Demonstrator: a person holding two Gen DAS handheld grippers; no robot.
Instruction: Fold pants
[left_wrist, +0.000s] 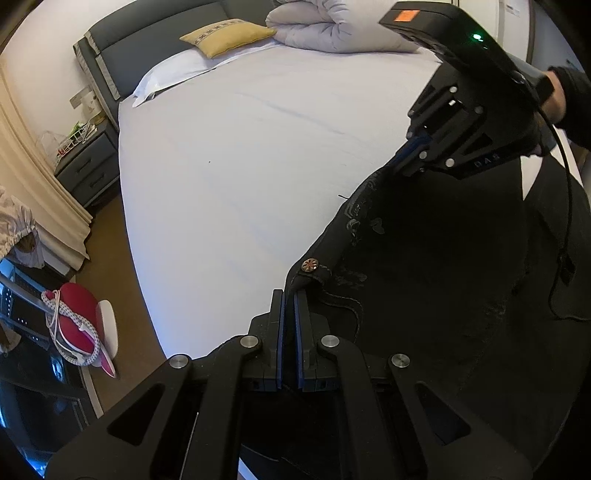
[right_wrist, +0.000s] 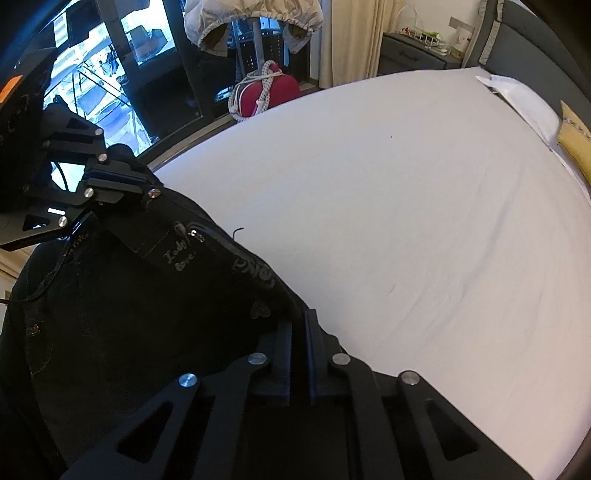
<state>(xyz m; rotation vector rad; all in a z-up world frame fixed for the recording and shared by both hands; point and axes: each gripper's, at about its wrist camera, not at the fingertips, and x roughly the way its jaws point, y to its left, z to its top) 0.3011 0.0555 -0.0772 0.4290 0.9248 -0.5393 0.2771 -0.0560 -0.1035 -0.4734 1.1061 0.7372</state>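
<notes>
1 pair of black pants (left_wrist: 424, 266) hangs between 2 grippers above the bed (left_wrist: 240, 166). The left gripper (left_wrist: 289, 295) pinches the waistband beside 1 metal button (left_wrist: 309, 264); the right gripper (right_wrist: 300, 317) clamps the waistband's other end. 2 pillows (left_wrist: 225, 35) lie at the headboard.

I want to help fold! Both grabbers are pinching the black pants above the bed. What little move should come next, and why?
Probably lower both together onto the white bed sheet. The left gripper and right gripper each pinch the waistband of the black pants, which look held up, hanging, not spread out. Laying them flat first would make folding neat.
</notes>
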